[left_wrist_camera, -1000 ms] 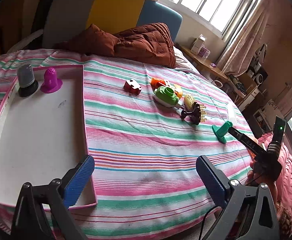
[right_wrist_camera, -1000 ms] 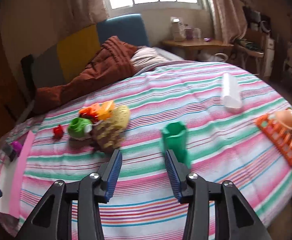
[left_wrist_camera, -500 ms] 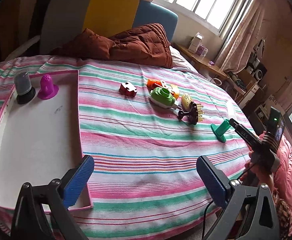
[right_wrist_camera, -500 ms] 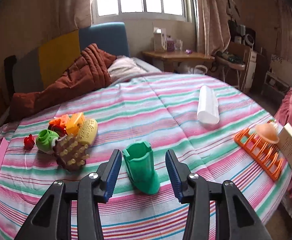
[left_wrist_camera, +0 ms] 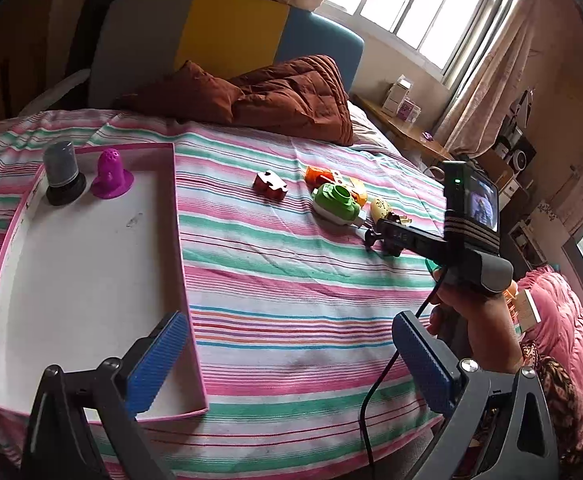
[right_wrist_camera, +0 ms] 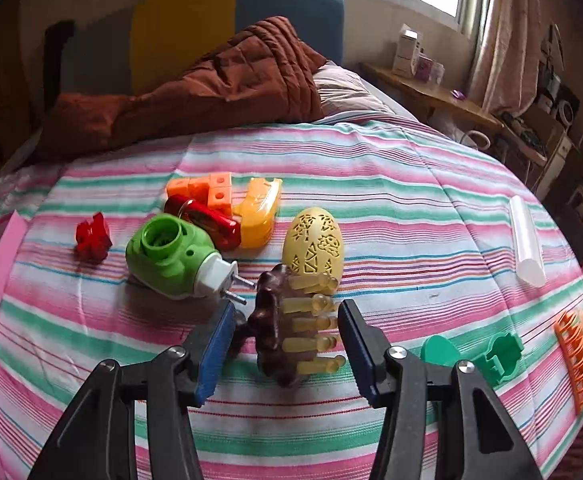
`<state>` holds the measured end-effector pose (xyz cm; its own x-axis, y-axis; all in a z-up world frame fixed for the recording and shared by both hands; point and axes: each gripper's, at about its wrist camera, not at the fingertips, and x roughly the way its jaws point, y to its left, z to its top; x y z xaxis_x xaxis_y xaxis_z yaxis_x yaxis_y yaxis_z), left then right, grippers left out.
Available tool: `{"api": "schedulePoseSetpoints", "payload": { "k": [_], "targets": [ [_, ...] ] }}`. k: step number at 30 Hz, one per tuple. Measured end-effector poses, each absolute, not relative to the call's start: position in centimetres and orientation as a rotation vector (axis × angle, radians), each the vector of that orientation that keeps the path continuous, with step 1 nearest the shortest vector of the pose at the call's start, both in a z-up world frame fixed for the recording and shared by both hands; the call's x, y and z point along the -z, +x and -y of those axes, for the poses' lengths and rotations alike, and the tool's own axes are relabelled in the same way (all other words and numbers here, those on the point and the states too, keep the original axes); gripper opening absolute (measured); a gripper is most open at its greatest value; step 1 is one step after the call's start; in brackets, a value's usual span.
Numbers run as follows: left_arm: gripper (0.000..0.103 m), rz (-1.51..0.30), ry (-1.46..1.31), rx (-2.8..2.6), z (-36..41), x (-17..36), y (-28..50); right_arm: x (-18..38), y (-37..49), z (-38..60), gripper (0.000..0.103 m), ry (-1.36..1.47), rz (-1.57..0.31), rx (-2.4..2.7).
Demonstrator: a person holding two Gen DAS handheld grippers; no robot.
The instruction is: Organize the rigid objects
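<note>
Straddling a brown massage brush (right_wrist_camera: 281, 332) with yellow pegs, the right gripper (right_wrist_camera: 287, 344) has its 2 blue pads on either side of it with gaps showing, so nothing is grasped; the jaws stand apart around the brush, which lies on the striped bedspread (right_wrist_camera: 391, 208). Just behind the brush lies a yellow egg-shaped shell (right_wrist_camera: 315, 240) with cut-out patterns, touching or nearly touching the pegs. To the left, a green plug-in device (right_wrist_camera: 171, 258) rests on its side with its 2 metal prongs pointing toward the brush. Behind that sit an orange block piece (right_wrist_camera: 207, 188), a red glossy item (right_wrist_camera: 207, 222) and a yellow-orange curved piece (right_wrist_camera: 259, 212), all bunched together. A small red toy (right_wrist_camera: 93, 236) lies apart to the left. At the right, a green cup-like toy (right_wrist_camera: 471, 352) lies on its side, near an orange rack (right_wrist_camera: 575, 356), with a white tube (right_wrist_camera: 525, 240) farther back.

The left gripper (left_wrist_camera: 287, 364) hangs released and empty above the near edge of a pink-rimmed white tray (left_wrist_camera: 179, 264). In the tray's far corner stand a grey-and-black capped object (left_wrist_camera: 63, 174) and a purple cone-shaped piece (left_wrist_camera: 111, 178), side by side. A hand (left_wrist_camera: 475, 320) holds the right gripper's handle.
</note>
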<state>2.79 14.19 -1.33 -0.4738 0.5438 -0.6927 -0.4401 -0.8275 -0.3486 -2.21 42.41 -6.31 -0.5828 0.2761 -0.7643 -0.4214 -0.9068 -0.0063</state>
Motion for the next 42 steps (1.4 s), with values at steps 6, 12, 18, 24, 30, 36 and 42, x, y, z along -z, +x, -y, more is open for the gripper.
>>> {"api": "schedulePoseSetpoints", "payload": {
  "k": [6,12,18,24,30,36,42],
  "targets": [
    [0.103,0.221,-1.150,-2.285,-13.8,1.7,2.2,6.4,1.0,-47.9,0.036,-1.060,-0.945,-2.504],
    [0.103,0.192,-1.150,-2.276,-14.5,1.7,2.4,10.0,1.8,-47.2,0.036,-1.041,-1.711,-2.446],
    [0.103,0.170,-1.143,-2.281,-14.8,1.5,2.5,8.4,3.3,-45.0,0.048,-1.066,-1.430,-2.473],
    [0.103,0.130,-1.155,-2.257,-16.4,2.0,2.3,3.2,7.4,-43.0,0.049,-0.942,-0.831,-2.687],
    [0.103,0.098,-1.167,-2.221,-18.3,2.5,2.6,3.4,11.5,-46.5,0.050,-0.867,-0.482,-2.558],
    [0.103,0.146,-1.203,-2.182,-19.2,2.7,1.7,5.0,10.8,-49.8,0.050,-0.927,-0.424,-2.509],
    [0.103,0.301,-1.259,-2.172,-18.9,2.5,-0.8,6.7,7.5,-51.4,0.047,-0.988,-0.467,-2.505]
  ]
}}
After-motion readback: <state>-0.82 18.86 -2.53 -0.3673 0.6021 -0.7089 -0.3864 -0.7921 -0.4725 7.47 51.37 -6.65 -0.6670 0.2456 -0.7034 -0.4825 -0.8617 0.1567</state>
